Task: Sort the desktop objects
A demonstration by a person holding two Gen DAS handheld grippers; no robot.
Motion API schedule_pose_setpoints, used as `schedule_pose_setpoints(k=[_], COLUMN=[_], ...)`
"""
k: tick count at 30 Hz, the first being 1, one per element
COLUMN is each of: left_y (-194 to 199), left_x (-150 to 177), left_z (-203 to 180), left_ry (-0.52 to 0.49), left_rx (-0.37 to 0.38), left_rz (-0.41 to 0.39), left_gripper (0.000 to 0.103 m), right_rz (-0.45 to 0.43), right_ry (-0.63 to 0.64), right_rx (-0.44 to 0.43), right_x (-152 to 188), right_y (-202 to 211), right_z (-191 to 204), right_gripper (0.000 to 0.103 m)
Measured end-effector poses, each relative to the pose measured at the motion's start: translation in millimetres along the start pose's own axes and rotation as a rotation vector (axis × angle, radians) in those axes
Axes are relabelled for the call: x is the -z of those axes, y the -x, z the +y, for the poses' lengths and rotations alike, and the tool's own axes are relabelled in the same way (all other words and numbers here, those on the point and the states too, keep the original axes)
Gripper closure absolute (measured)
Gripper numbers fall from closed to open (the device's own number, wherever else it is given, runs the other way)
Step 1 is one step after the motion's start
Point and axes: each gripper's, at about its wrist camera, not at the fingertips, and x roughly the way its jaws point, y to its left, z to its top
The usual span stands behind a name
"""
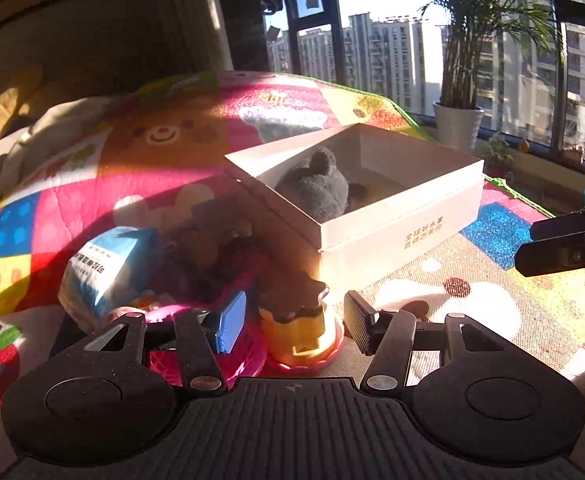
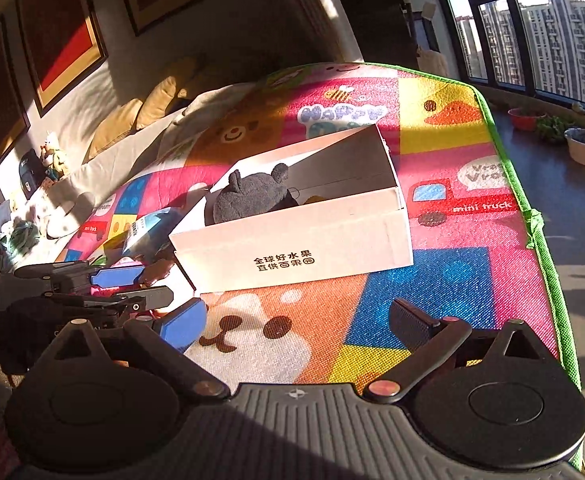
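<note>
- Standing over the mat, the left gripper has its jaws to either side of a yellow toy cake with a brown top, sitting in a pink dish.
- Its blue pad looks to be touching the cake's side; the black pad stands a little off it, so I would call the jaws narrowed round the cake, not clamped on it.
- Directly ahead of that gripper, between its fingers, the cake stands upright, its long axis up and down.
- Beyond it and to the right lies the white box, open-topped, with a grey plush already inside.
- A blue-and-white packet and a dark brown plush lie left of the box, close to the cake.
- Wide apart and holding nothing, the right gripper hangs over bare mat in front of the box.
- By my reckoning the left hand is far nearer the cake; the carry to the box would go forward and rightward.
</note>
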Motion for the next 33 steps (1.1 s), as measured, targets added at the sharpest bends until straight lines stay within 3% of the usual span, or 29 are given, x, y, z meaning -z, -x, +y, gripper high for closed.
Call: schedule_pose_setpoints(k=[4,7,9,12,14,17,19,20,22,24,28,30,33], left_y=[-16,-19,-12,8,27,48,60,65,74,73,47,33,19], left_x=[-6,-4,-3,-2,0,1,1,1,2,3,10,18,25], left_z=[-3,-7,-10,-23,-45,-75,-85,-88,-86,-75,-38,-20,-2], left_ry=[0.009,-0.005,0.012,0.039,0.018,-0.019,-0.036,-0.047,-0.084,-0.108,-0.121,-0.112,-0.102], left_rx=[-0.009,-0.018,-0.011,0.079,0.179,0.264,0.287,0.272,0.157,0.006,-0.260,-0.320,-0.326], left_rz=[0.028,0.061,0.067,0.053,0.032,0.008,-0.011,-0.025,-0.065,-0.077,0.002,0.056,0.106], left_gripper=[0.041,0.054,0.055,0.055,0.055,0.051,0.034,0.021,0.006,0.004,0.002,0.002,0.002], right_rz=[-0.001,-0.004,-0.014,-0.045,-0.077,-0.109,-0.124,-0.128,-0.132,-0.124,-0.085,-0.064,-0.033], right_ry=[0.022,0.020,0.023,0.051,0.068,0.048,0.031,0.030,0.041,0.058,0.079,0.089,0.109], right_rx=[-0.001,0.006,0.007,0.032,0.064,0.091,0.098,0.097,0.091,0.078,0.056,0.049,0.054], right_x=[2,2,1,0,-3,-9,-13,-14,-13,-10,1,7,14], right_y=[2,7,13,26,35,45,50,52,53,52,40,33,24], right_z=[8,8,7,5,2,-7,-11,-11,-10,-7,2,6,10], right_gripper=[0.005,0.005,0.005,0.005,0.005,0.004,0.004,0.003,0.002,0.000,0.000,0.000,0.000])
